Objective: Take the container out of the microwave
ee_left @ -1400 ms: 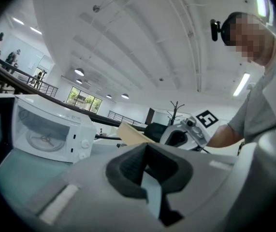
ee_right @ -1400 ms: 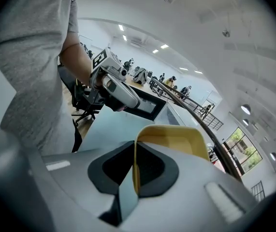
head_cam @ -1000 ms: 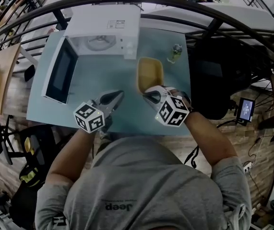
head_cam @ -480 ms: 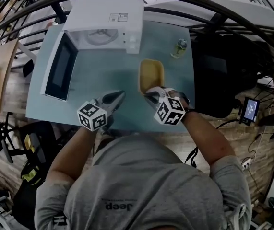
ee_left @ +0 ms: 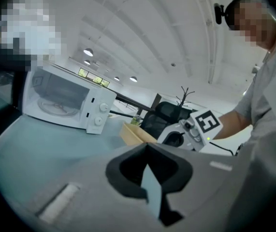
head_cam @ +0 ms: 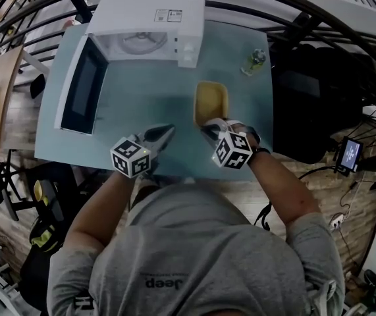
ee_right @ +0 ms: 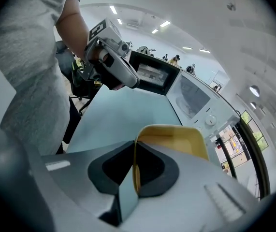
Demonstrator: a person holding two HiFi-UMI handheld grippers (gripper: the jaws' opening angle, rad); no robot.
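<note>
The yellow container (head_cam: 211, 101) is outside the white microwave (head_cam: 145, 30), over the table's right half. My right gripper (head_cam: 207, 128) is shut on the container's near rim. In the right gripper view the thin yellow wall (ee_right: 136, 163) stands pinched between the jaws of that gripper (ee_right: 134, 146). I cannot tell if the container touches the table. My left gripper (head_cam: 167, 131) hovers to its left, shut and holding nothing; the left gripper view shows this gripper (ee_left: 147, 148) with its jaws together. The microwave's door (head_cam: 82, 92) hangs open, and its glass turntable (head_cam: 141, 42) is bare.
A small bottle (head_cam: 254, 62) stands at the pale blue table's (head_cam: 145, 101) back right, beyond the container. Black chairs (head_cam: 313, 91) crowd the table's right side. The open door sticks out along the table's left part.
Both grippers have sunk a little toward the table, the right one carrying the container with it. Neither grip has changed.
</note>
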